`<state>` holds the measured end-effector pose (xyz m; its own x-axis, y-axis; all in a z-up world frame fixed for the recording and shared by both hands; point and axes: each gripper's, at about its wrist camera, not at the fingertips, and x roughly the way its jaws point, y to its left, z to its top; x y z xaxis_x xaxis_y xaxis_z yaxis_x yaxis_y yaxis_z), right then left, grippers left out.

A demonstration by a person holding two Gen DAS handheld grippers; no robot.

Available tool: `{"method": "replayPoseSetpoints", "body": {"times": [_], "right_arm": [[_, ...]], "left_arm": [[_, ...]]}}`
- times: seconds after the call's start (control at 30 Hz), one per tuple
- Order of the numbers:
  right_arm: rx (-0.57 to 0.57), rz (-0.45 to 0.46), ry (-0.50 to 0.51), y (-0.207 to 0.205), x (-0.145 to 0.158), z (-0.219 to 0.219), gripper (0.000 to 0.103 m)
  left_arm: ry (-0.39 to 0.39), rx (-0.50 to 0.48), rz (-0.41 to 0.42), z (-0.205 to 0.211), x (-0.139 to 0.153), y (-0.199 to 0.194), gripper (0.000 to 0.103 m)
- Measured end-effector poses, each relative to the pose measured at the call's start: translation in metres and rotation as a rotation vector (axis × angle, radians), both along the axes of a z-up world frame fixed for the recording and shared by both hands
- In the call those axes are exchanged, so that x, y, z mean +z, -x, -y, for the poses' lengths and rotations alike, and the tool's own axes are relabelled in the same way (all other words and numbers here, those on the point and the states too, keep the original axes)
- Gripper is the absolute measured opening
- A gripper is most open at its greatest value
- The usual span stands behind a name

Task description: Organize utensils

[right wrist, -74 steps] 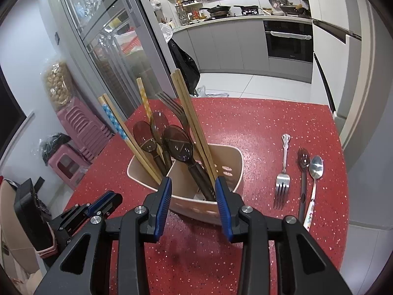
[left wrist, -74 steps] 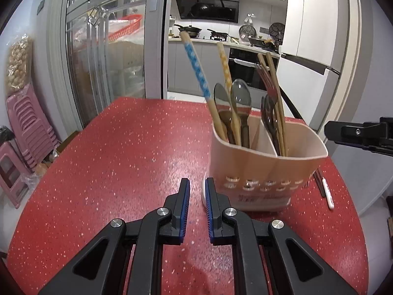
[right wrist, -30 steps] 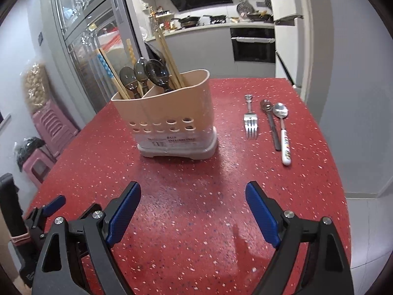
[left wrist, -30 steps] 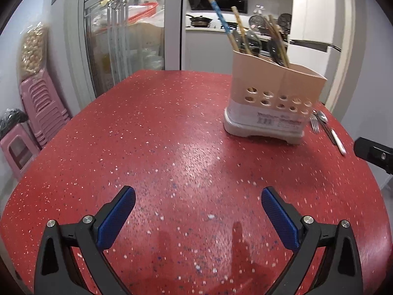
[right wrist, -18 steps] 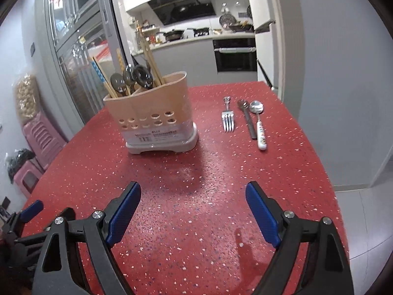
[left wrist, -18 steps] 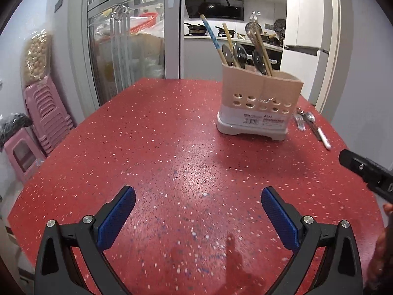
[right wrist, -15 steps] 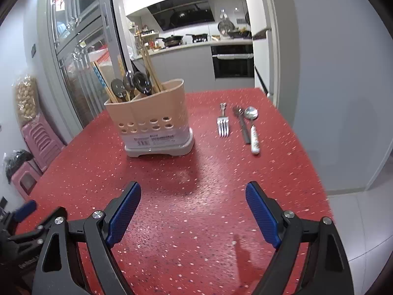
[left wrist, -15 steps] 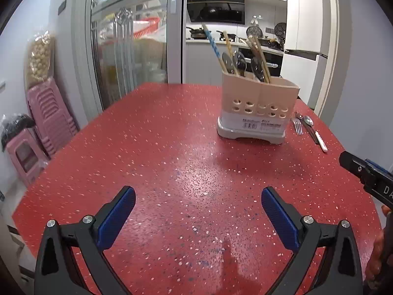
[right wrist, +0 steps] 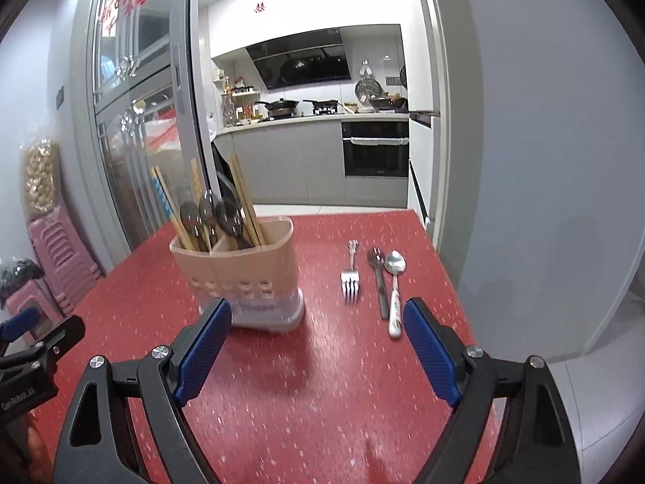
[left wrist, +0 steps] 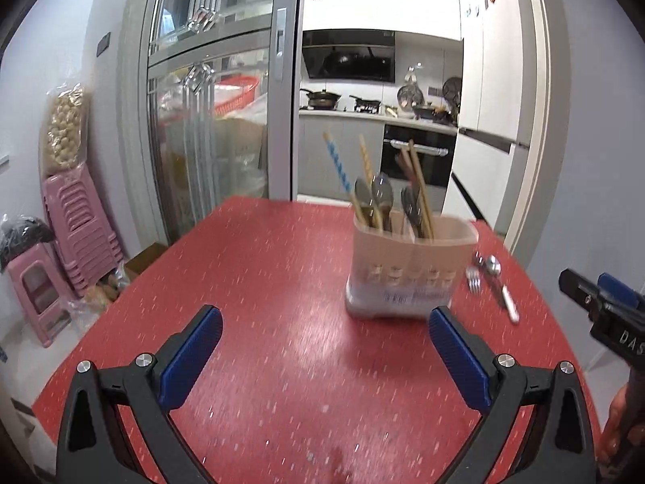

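A beige two-compartment utensil holder (left wrist: 409, 270) (right wrist: 246, 282) stands on the red speckled table (left wrist: 282, 322) (right wrist: 322, 383). It holds spoons, chopsticks and a fork. To its right a fork (right wrist: 350, 274), a dark spoon (right wrist: 379, 278) and a white-handled spoon (right wrist: 394, 286) lie side by side; they also show in the left wrist view (left wrist: 494, 282). My left gripper (left wrist: 322, 355) is open and empty, well short of the holder. My right gripper (right wrist: 316, 347) is open and empty, in front of the holder and the loose cutlery.
Stacked pink stools (left wrist: 68, 238) stand on the floor to the left of the table. A glass sliding door (left wrist: 209, 121) is behind the table, with the kitchen beyond. The table's right edge (right wrist: 451, 282) drops to a tiled floor.
Both grippers opened wide and pulled back from the holder. Both views have since tilted upward with slight blur. The holder and the loose cutlery have not moved.
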<state>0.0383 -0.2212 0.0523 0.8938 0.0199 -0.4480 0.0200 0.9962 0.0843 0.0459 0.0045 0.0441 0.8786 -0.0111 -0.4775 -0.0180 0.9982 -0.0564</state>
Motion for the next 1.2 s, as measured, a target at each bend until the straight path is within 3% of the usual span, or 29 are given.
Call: {"method": "replayPoseSetpoints", "body": {"times": [0.2,0.5,1.2], "right_arm": [[0.014,0.027,0.018,-0.025,0.017,-0.009,0.089],[-0.008,0.038,0.04,-0.049,0.036,-0.015,0.089],[-0.074,0.027,0.082,-0.064,0.033,-0.012,0.089]], "left_arm": [[0.0,-0.024,0.039,0.005,0.023,-0.031,0.103],[0.01,-0.066,0.026,0.015,0.036,-0.069,0.103],[-0.026,-0.023,-0.019,0.012,0.022,-0.093,0.103]]}}
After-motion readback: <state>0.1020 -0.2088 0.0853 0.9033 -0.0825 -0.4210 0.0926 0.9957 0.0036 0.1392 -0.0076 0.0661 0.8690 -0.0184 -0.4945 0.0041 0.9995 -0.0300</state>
